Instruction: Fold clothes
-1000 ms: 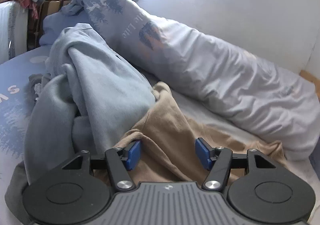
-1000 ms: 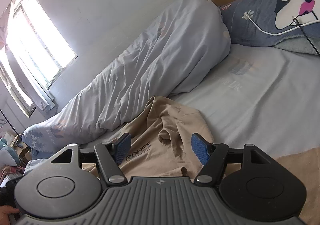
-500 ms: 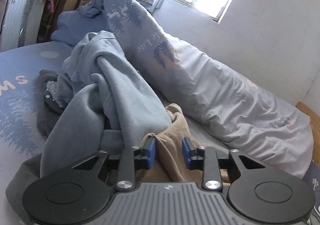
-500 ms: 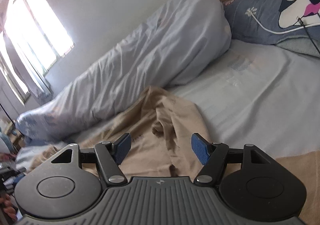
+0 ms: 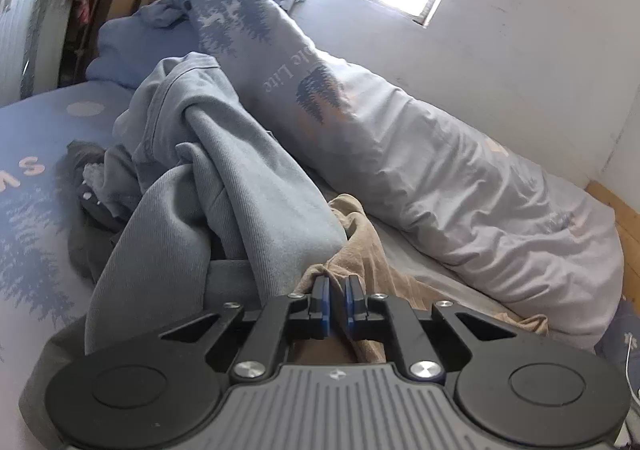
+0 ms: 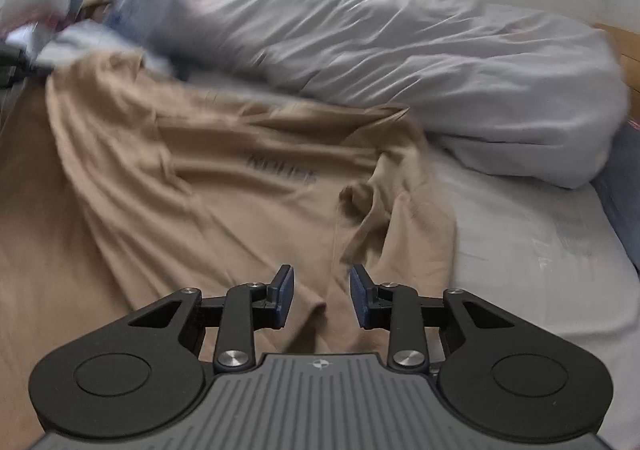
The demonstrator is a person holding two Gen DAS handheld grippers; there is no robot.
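A tan T-shirt [image 6: 200,189] with dark lettering lies crumpled across the bed, blurred in the right wrist view. My right gripper [image 6: 322,296] hovers low over its near edge. Its jaws are closing, with a raised fold of the shirt between the pads and not pressed. In the left wrist view another corner of the tan shirt [image 5: 360,246] sticks out from under a pale blue sweatshirt [image 5: 224,177]. My left gripper [image 5: 337,304] is shut on that tan fabric, right beside the sweatshirt.
A rolled pale duvet [image 5: 440,153] runs along the wall behind the clothes. A dark garment [image 5: 86,217] lies left of the sweatshirt. The printed blue sheet [image 6: 540,250] is bare to the right of the shirt. A wooden headboard [image 5: 624,217] stands at the far right.
The left jaws have come together on the tan fabric. The right gripper has rolled level and dropped closer to the shirt, and its jaws have narrowed around a fold.
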